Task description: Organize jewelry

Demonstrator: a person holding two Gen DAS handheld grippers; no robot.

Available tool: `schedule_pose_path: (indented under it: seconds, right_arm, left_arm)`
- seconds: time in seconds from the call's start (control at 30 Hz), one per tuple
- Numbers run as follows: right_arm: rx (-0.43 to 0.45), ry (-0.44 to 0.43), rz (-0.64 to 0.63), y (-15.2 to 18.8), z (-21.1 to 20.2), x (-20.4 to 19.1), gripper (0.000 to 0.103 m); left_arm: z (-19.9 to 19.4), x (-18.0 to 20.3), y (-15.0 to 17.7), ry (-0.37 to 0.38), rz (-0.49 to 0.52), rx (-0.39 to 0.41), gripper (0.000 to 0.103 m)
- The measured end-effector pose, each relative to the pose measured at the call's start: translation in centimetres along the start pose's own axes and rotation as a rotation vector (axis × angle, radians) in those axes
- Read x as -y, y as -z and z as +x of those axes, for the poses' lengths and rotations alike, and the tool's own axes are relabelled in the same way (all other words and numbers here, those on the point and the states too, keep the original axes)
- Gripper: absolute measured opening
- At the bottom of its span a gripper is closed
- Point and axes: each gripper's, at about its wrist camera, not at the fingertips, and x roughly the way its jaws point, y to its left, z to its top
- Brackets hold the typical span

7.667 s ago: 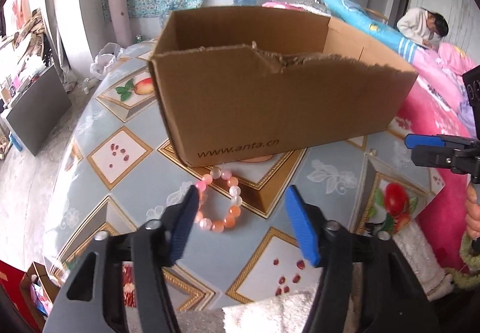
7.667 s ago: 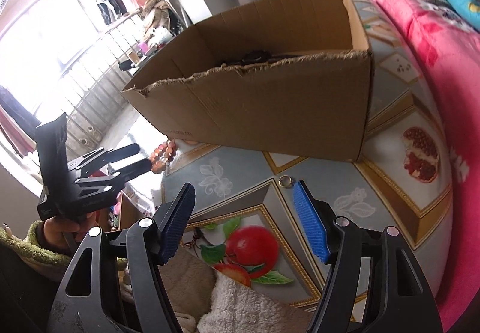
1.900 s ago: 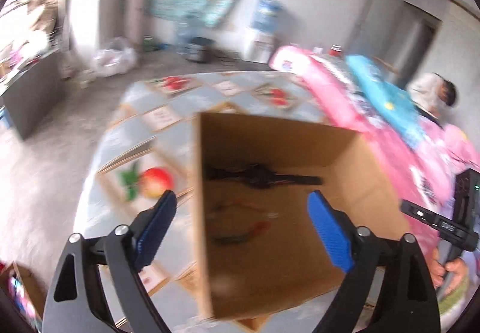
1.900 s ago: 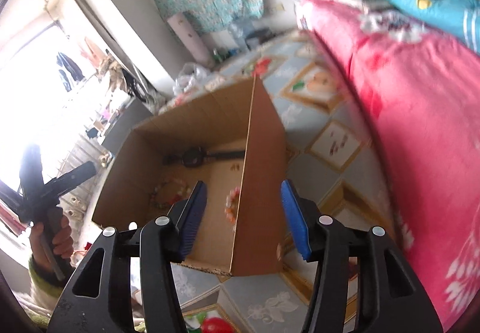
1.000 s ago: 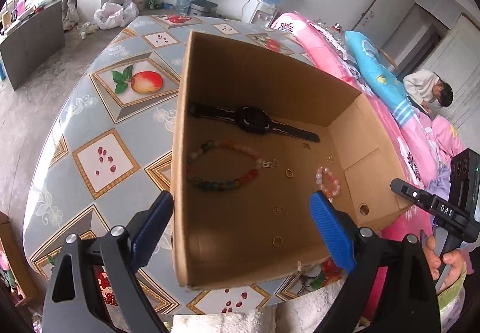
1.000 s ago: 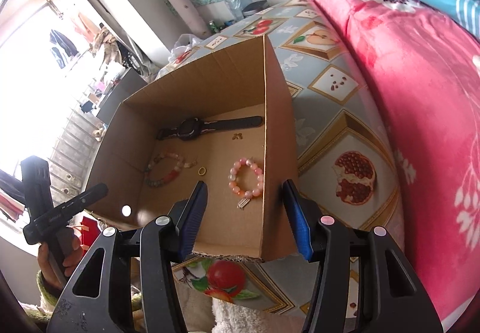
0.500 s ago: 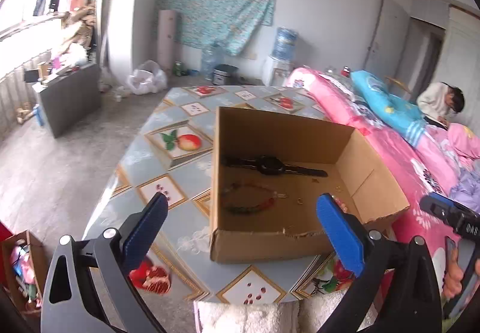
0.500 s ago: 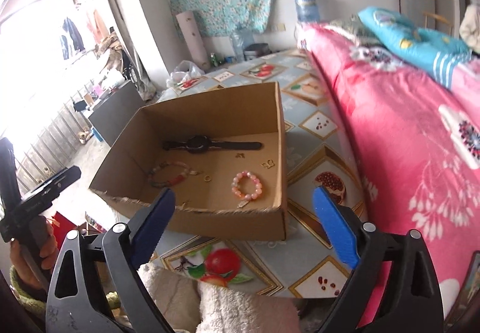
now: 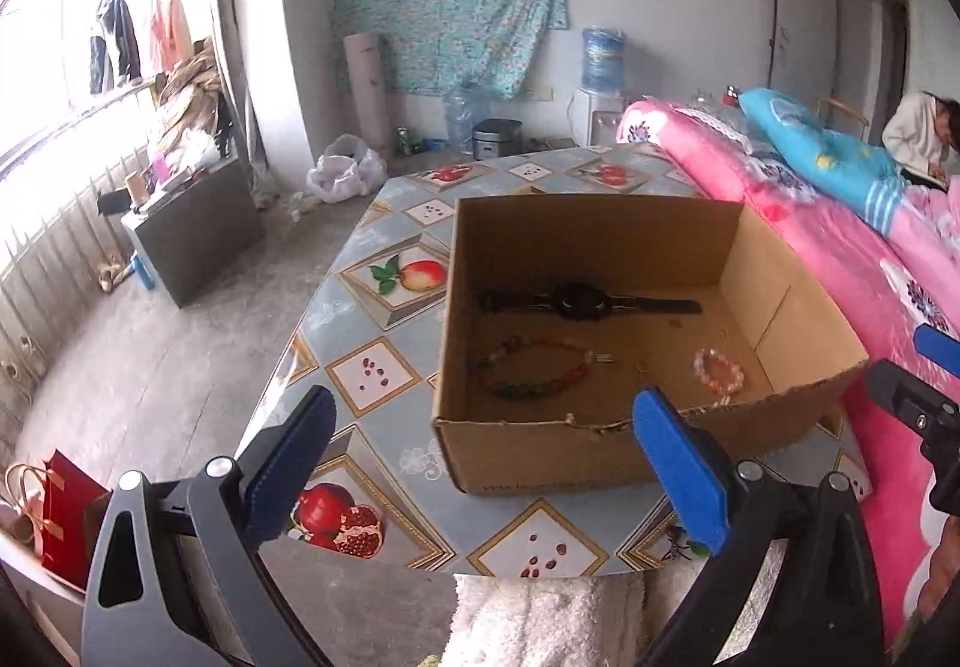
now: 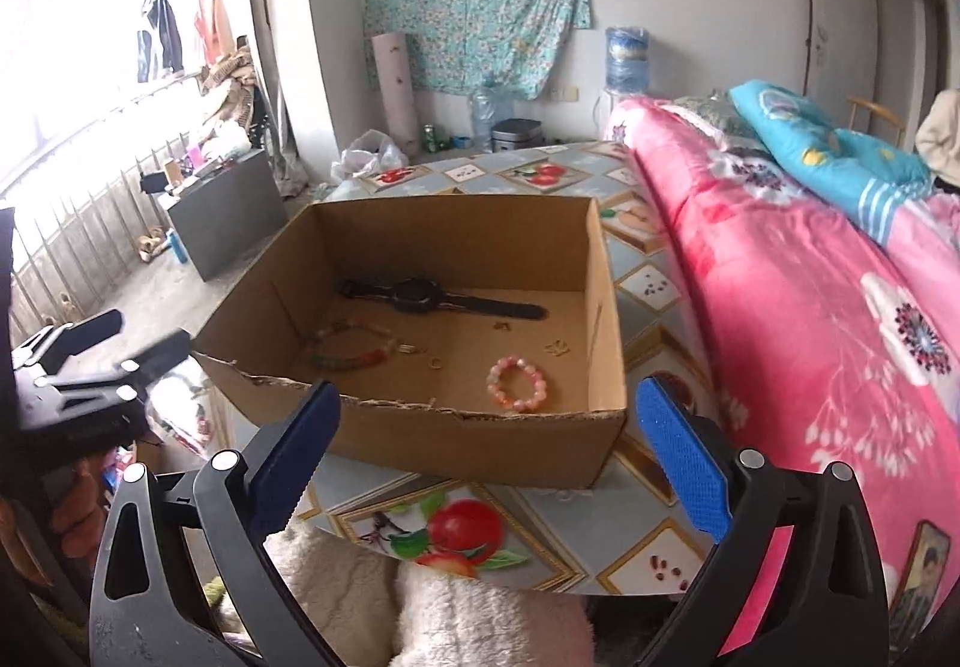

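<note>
I am looking down both grippers at the box (image 9: 600, 451), which is sitting at frame centre on the table (image 9: 372, 367) with its open top facing me. My left gripper (image 9: 480, 463) is standing wide open with nothing between its blue pads, low in the left wrist view, well short of the box. My right gripper (image 10: 486, 454) is opening the last bit, also with nothing between its pads, at the bottom of the right wrist view. Inside the box the watch (image 9: 579, 302) is lying flat along the far wall, the multicoloured bracelet (image 9: 534, 367) is lying left of centre, and the pink bracelet (image 10: 517, 383) is lying toward the right, near the torn front edge. A few small rings or earrings (image 10: 436, 363) are scattered on the box floor between them; they are too small for me to tell apart. The box's front wall is standing between my pads and the jewelry. A white fluffy cloth (image 9: 540, 619) is showing at the bottom centre, at the table's near edge. A pink bedcover (image 10: 810, 307) is filling the right side, with a blue pillow (image 10: 840, 156) on it. At the upper centre a floral cloth (image 9: 450, 6) is hanging on the wall, a water dispenser (image 9: 600, 84) beside it. A red bag (image 9: 57, 517) is sitting at lower left.
</note>
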Motion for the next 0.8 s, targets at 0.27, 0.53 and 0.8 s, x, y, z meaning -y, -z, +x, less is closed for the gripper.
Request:
schedule_pose_path:
  seconds: [0.27, 0.53, 0.8]
  right_arm:
    - [-0.165, -0.005, 0.054, 0.9, 2.9, 0.2, 0.095]
    - [-0.256, 0.014, 0.094, 1.2, 4.5, 0.5, 0.095]
    - [-0.28, 0.022, 0.085, 0.7, 5.6, 0.0, 0.095]
  left_arm:
    - [2.5, 1.1, 0.7, 0.06, -0.055, -0.143, 0.097]
    - [4.1, 2.8, 0.6, 0.007, -0.036, -0.209, 0.097]
    - [5.2, 3.6, 0.0, 0.0, -0.022, -0.26, 0.097]
